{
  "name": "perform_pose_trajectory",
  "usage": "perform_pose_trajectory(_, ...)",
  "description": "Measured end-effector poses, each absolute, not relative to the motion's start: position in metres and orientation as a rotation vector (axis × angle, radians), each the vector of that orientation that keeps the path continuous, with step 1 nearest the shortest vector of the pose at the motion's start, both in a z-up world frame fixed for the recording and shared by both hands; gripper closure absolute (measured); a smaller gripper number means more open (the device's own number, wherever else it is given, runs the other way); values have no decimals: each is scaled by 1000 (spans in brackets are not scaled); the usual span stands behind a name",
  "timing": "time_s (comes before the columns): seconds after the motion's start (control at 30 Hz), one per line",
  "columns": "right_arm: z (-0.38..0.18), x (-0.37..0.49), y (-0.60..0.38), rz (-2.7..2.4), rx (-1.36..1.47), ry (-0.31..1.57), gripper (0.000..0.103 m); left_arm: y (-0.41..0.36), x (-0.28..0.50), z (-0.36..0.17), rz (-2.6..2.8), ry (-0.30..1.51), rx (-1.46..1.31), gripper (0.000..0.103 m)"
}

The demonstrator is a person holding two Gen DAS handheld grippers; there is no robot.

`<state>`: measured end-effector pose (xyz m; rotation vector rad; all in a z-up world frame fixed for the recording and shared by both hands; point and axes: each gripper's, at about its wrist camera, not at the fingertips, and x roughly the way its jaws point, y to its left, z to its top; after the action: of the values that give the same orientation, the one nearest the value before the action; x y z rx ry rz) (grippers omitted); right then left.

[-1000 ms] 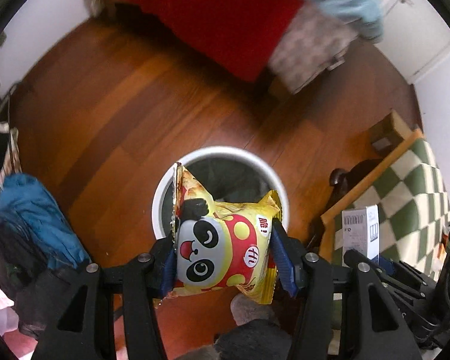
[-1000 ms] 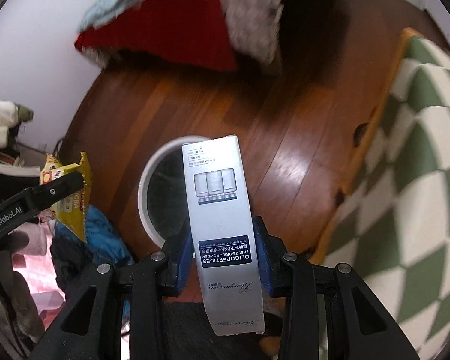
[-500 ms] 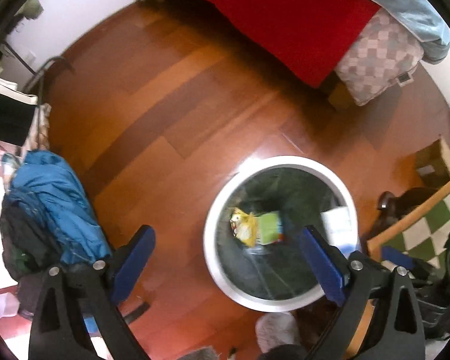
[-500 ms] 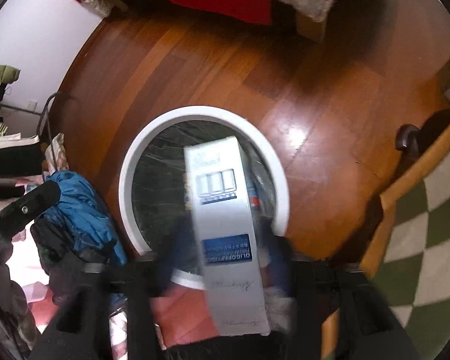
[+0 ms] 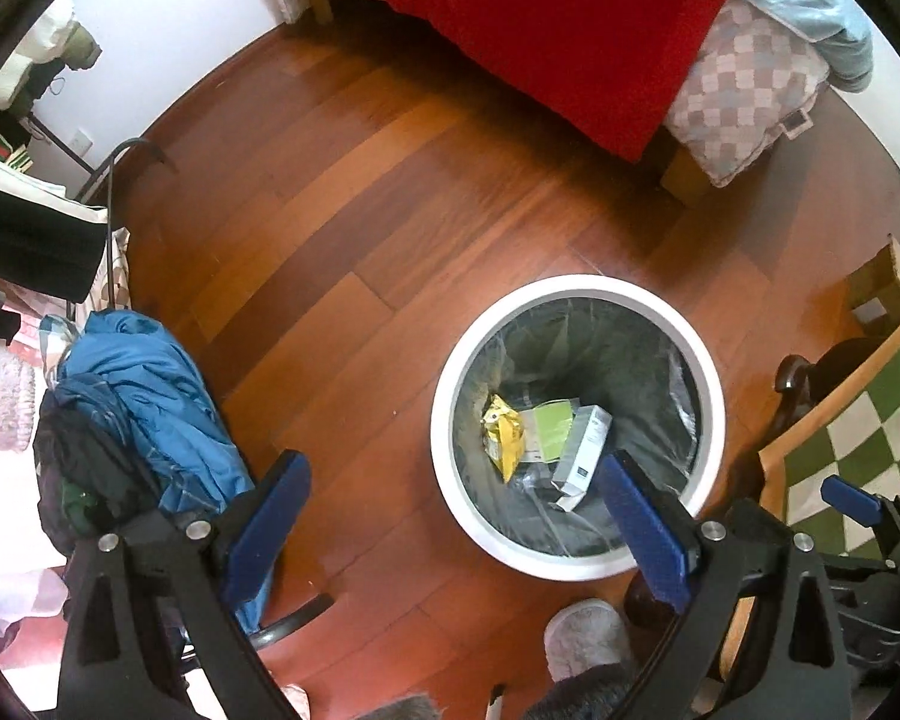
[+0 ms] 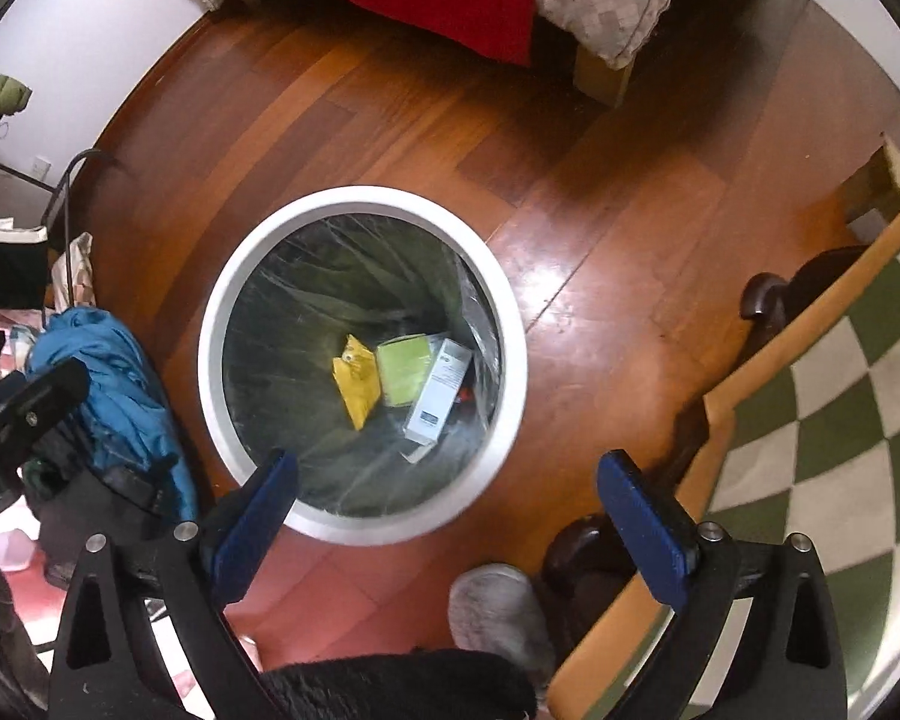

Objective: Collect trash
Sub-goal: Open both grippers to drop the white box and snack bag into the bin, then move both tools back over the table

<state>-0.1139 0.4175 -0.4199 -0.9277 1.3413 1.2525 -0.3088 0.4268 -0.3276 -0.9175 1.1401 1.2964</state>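
Snack bag (image 5: 503, 435) & box (image 5: 581, 451) now dropped in bin (image 5: 576, 287), both grippers empty.

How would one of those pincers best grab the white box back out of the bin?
Probably from straight above, closing across the narrow width of the white box near its upper, raised end. It lies slanted at the bottom of the bin, beside a green packet and yellow snack bag, so the long sides are the freest faces. The right gripper is open above.
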Motion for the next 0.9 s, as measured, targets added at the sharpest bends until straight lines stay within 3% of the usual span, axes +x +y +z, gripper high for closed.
perform_pose_trajectory(0.33,-365,-107,377,1228,-862,1265,2,389,-303,-275,1298,1084,-859,4)
perform_pose_trajectory(0.9,-217,-86,284,1348,-635,1102,2,304,-287,-160,1288,906,-699,4)
